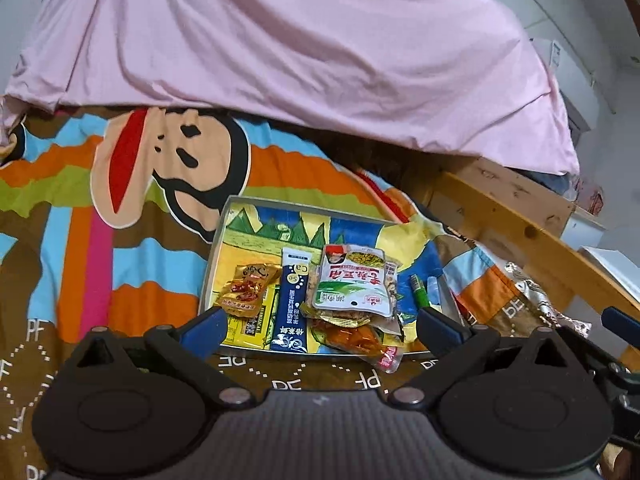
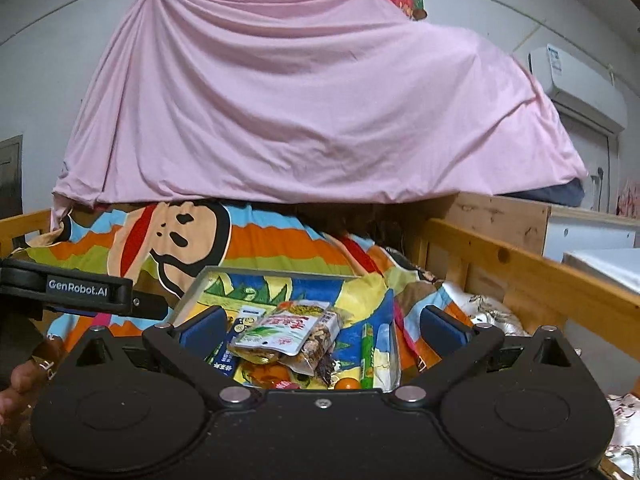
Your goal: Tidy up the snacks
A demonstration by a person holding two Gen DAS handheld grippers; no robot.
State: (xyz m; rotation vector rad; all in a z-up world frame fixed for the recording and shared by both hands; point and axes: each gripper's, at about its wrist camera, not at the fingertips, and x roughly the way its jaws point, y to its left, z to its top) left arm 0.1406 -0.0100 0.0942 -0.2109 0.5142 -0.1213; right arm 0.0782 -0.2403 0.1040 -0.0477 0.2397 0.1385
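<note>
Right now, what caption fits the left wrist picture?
Open left gripper hovers over a snack-filled tray on a cartoon blanket.

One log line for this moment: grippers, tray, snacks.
left gripper: open, empty | right gripper: open, empty | tray: on bedspread, holds snack packets | white-green packet: atop pile | both grippers hover near tray

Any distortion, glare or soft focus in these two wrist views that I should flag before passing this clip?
Left wrist view: strong fisheye bending, the wooden bed rail bows and the corners go black; the white-green snack packet reads sharp in even indoor light. Right wrist view: same barrel distortion; the snack tray is half hidden behind the open right gripper; no harsh glare.
</note>
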